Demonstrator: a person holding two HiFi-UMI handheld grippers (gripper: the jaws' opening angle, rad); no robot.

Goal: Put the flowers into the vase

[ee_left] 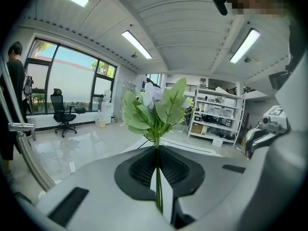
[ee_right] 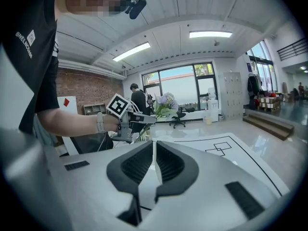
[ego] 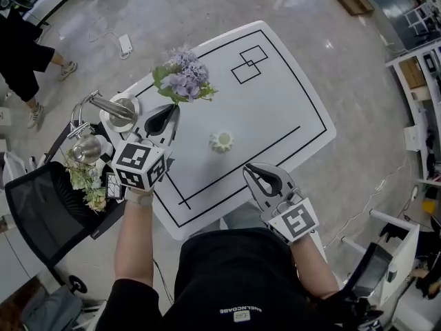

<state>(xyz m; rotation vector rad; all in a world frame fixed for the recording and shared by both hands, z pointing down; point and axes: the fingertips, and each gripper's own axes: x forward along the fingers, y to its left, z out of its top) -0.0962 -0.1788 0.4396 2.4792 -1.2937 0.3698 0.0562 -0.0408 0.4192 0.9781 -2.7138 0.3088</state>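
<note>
Left gripper (ego: 172,110) pinching the flowers (ego: 183,74) by the stem, up-left of the vase (ego: 222,141) and clear of it (vase upright on the table (ego: 282,109)), right gripper (ego: 252,172) jaws pressed together on nothing, down-right of the vase.

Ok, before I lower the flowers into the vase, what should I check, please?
1. Stem clamped in the left hand-held gripper: ok.
2. Flowers lifted off the table: ok.
3. Vase upright, mouth free: ok.
4. Flowers above the vase: not ok, they are off to one side.
5. Right hand-held gripper clear of the vase: ok, shut and empty.
6. Stem fits the mouth: cannot tell.
</note>
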